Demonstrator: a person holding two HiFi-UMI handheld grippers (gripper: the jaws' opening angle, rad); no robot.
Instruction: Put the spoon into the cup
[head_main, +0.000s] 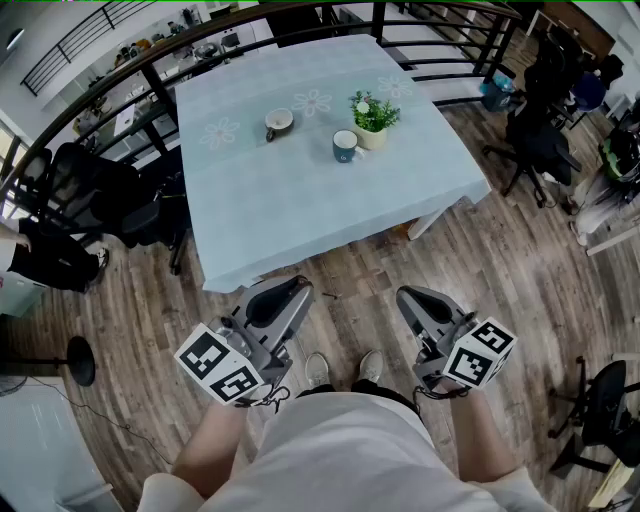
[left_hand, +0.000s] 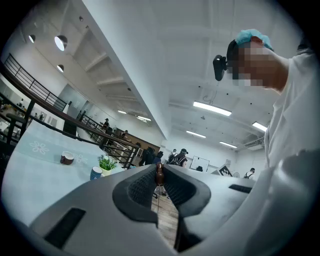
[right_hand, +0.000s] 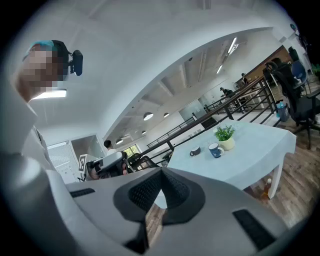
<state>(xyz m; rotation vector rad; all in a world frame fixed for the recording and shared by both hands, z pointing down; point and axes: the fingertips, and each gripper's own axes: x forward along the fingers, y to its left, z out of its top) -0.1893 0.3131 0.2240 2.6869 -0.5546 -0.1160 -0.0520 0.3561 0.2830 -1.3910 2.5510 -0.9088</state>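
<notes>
Jaws on the left gripper (head_main: 300, 291) and right gripper (head_main: 408, 296) are squeezed together and hold nothing, well apart from the plant (head_main: 374, 113), the blue cup (head_main: 345, 146) sits just beside that plant, and the spoon is too small to see.

Pretty bright all round, soft even light. The ceiling light strips (left_hand: 212, 108) glare a bit in the left gripper view. Both gripper views have heavy fisheye bend with black corners, and the near foreground goes soft. Barely any shadows on the table (head_main: 300, 190).
</notes>
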